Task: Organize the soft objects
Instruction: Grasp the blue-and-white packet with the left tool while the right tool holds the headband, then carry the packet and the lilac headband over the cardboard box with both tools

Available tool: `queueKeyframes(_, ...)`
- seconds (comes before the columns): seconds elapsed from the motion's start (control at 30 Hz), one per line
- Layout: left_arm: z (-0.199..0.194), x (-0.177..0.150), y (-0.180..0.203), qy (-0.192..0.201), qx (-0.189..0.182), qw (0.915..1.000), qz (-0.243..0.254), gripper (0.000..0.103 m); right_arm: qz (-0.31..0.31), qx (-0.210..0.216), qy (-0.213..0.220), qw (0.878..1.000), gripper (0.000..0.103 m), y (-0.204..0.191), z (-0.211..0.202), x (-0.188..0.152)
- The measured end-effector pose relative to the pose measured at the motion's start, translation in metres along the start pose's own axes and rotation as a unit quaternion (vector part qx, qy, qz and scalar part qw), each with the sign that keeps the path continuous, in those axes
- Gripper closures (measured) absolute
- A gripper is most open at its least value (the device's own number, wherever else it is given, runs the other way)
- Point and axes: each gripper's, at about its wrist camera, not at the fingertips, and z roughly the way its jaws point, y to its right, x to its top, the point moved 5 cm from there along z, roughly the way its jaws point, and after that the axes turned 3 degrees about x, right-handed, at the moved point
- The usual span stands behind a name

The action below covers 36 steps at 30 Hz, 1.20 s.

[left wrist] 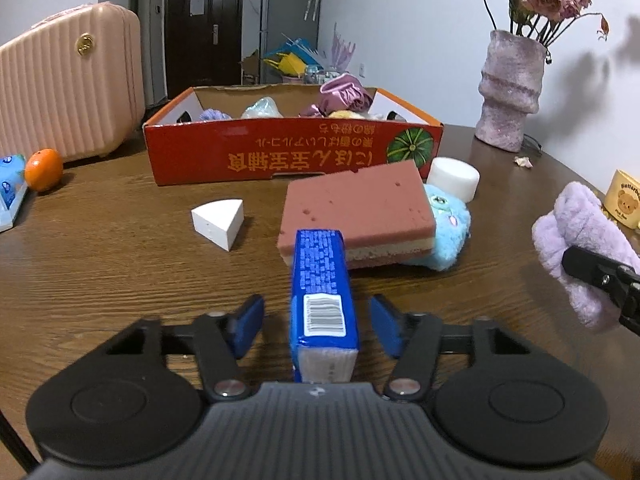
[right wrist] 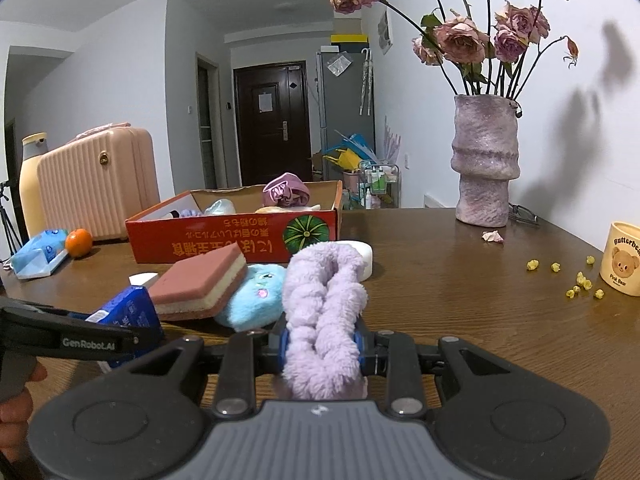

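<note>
Currently right tongs [right wrist: 322, 350] clamp the purple plush [right wrist: 322, 304]; left tongs [left wrist: 316, 328] gape around the tissue pack [left wrist: 322, 300], untouched. Next: close, carry both to the box [left wrist: 296, 152].

A: Left claw [left wrist: 316, 326], state?

B: Blue pads spread wide, not touching the blue tissue pack [left wrist: 322, 300] that stands between them. The pack's far end reaches the pink layered sponge [left wrist: 356, 210].

A: Sponge position?

B: Tilted, resting on the light-blue plush toy [left wrist: 450, 226]. A white round block [left wrist: 454, 178] sits just behind the toy.

A: Other items on the tabletop [left wrist: 120, 256]?

B: White wedge block [left wrist: 219, 222] left of the sponge. Red cardboard box [left wrist: 280, 152] behind, soft items inside. Orange [left wrist: 43, 169] far left; purple vase [left wrist: 510, 92] far right.

A: Right claw [left wrist: 600, 276]?

B: At the right edge, clamped on a lilac fluffy cloth [left wrist: 576, 232], above the tabletop.
</note>
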Motion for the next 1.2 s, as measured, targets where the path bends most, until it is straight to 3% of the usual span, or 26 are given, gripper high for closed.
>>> queueKeyframes(0.03,0.001,-0.001,0.0,-0.004,-0.002,1.0,0.001,0.066,0.0,0.0,0.0,1.0,0.075,0.0,0.0,0.0)
queueKeyframes(0.1,0.004,-0.001,-0.001,-0.012,-0.007,0.9999,0.0,0.076,0.0,0.0,0.0,1.0,0.075,0.0,0.0,0.0)
queueKeyframes(0.47,-0.006,0.001,-0.007,-0.006,-0.014,0.9998,-0.011,0.078,-0.002,-0.003,0.007,1.0,0.075,0.0,-0.002,-0.001)
queueKeyframes(1.2,-0.039,0.037,-0.041,0.094,0.022,0.9949,-0.029,0.078,-0.026,0.003,0.066,0.998,0.075,-0.026,0.007,0.014)
